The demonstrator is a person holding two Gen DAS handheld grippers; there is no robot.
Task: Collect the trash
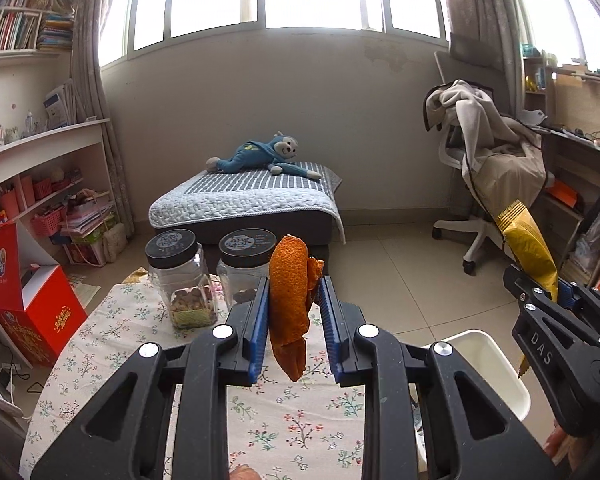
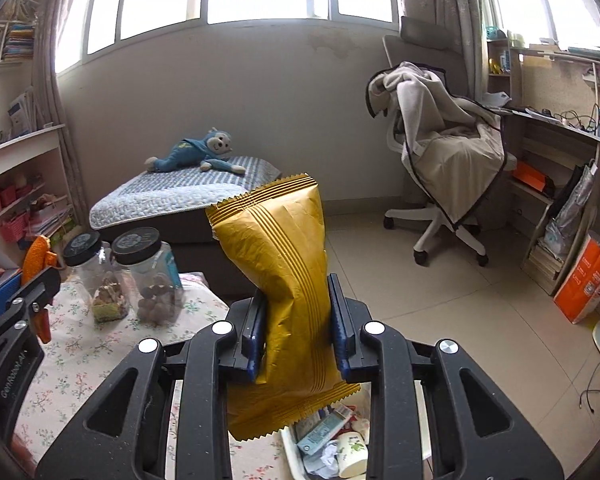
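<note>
My left gripper (image 1: 294, 300) is shut on a strip of orange peel (image 1: 290, 300) and holds it upright above the floral tablecloth (image 1: 112, 344). My right gripper (image 2: 298, 312) is shut on a gold snack wrapper (image 2: 284, 280), held above a white trash bin (image 1: 496, 364) beside the table. The bin holds crumpled paper, a cup and packets (image 2: 332, 440). The right gripper with the wrapper also shows in the left wrist view (image 1: 540, 280). The left gripper with the peel shows at the left edge of the right wrist view (image 2: 28, 276).
Two black-lidded clear jars (image 1: 180, 276) (image 1: 246, 268) with snacks stand at the table's far edge. A red box (image 1: 32, 308) stands left of the table. Beyond are a low bed with a blue plush toy (image 1: 260, 152), an office chair draped with a blanket (image 1: 488, 160), shelves and a desk.
</note>
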